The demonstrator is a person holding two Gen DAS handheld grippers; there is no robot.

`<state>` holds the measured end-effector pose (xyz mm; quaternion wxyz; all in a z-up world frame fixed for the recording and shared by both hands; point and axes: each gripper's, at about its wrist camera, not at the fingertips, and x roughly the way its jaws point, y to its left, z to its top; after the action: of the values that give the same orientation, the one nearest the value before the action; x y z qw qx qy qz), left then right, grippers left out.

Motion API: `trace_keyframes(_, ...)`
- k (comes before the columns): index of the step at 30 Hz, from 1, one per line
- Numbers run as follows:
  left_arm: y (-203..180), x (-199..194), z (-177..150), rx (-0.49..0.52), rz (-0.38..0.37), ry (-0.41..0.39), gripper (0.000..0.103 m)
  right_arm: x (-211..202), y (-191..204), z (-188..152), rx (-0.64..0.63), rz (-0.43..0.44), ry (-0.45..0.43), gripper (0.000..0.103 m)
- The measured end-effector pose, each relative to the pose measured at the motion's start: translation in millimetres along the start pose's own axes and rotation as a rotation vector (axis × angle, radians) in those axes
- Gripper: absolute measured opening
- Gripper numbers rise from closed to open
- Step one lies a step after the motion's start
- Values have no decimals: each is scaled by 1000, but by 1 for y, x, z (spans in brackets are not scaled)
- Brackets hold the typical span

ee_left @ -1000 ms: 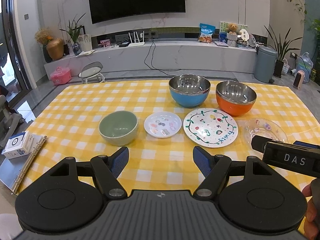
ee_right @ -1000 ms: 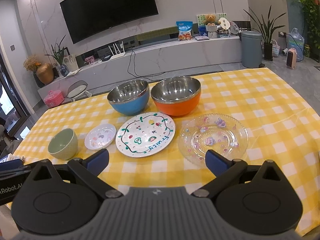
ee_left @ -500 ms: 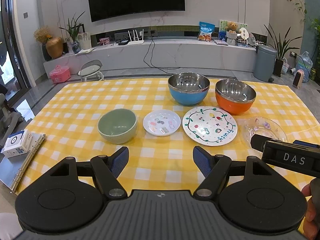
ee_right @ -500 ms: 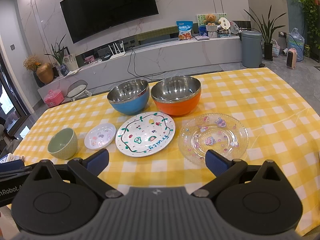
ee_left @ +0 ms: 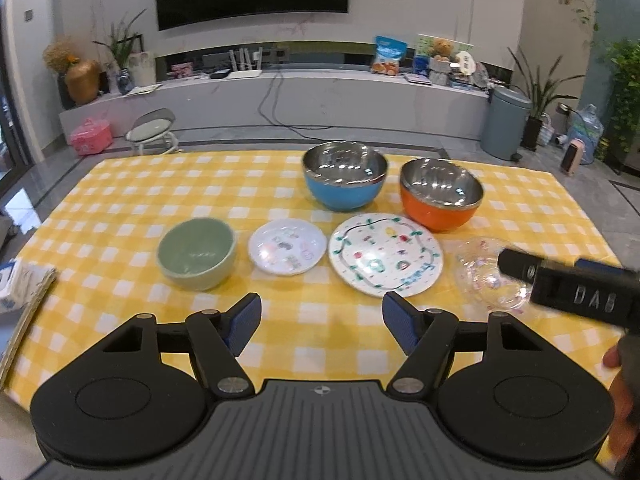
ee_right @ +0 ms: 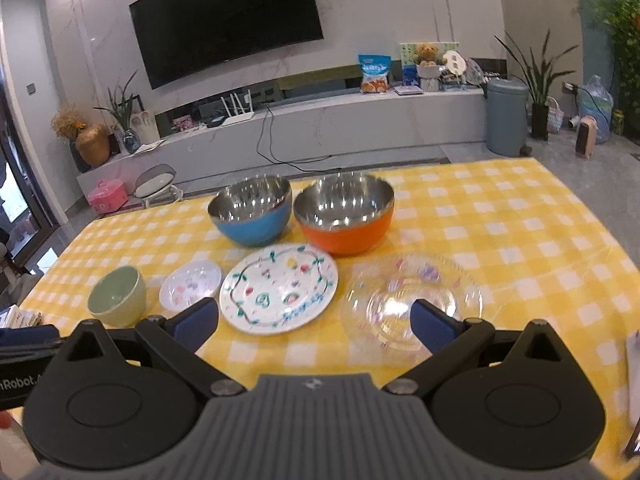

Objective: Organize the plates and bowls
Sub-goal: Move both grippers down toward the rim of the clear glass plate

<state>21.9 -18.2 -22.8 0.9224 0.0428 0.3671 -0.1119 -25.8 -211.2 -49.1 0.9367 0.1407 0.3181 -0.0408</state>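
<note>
On the yellow checked tablecloth [ee_left: 120, 184] lie a green bowl [ee_left: 195, 253], a small white plate [ee_left: 286, 246], a large painted plate [ee_left: 385, 259], a clear glass plate [ee_left: 484, 276], a blue steel bowl [ee_left: 345, 180] and an orange steel bowl [ee_left: 440, 193]. My left gripper [ee_left: 322, 327] is open and empty, short of the two white plates. My right gripper [ee_right: 314, 322] is open and empty, its right fingertip [ee_right: 434, 324] over the glass plate [ee_right: 412, 304], near the painted plate [ee_right: 279, 294]. The right view also shows the green bowl [ee_right: 117, 295], small plate [ee_right: 190, 289], blue bowl [ee_right: 252, 215] and orange bowl [ee_right: 344, 218].
A binder and a box [ee_left: 24, 292] lie at the table's left edge. The right gripper's body [ee_left: 576, 294] crosses the left view over the glass plate. A white object [ee_right: 632, 376] sits at the table's right edge. Beyond the table are a stool [ee_left: 154, 128] and a TV bench.
Both grippers have moved forward and lower toward the dishes. The right gripper has come over the near side of the glass plate. The dishes have not moved.
</note>
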Motion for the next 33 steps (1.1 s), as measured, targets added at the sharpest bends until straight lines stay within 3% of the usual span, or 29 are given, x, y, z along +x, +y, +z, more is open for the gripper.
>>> trace_keyframes(5,-14,5,18,20,-93,-20,79,2,-16,29,-46,-39,-26,85)
trace_keyframes(10,-35,24,30,14,-178,-33,77,27,-43,46,-75,-54,56,70)
trace_keyframes(13,-47,44,32,3,-250,1,77,50,-65,49,-77,-63,140,70)
trace_keyframes(18,-64,81,32,-40,-297,66,68,78,-94,43,-63,-154,150,70)
trace_keyframes(21,-70,102,32,-92,-362,116,66,95,-116,39,16,-142,202,65)
trace_keyframes(25,-77,133,27,-147,-391,193,58,110,-131,36,96,-124,242,46)
trace_keyframes(29,-76,148,21,-182,-382,221,52,117,-134,32,81,-149,246,37)
trace_keyframes(33,-77,158,15,-206,-376,246,52,128,-142,28,133,-143,281,35)
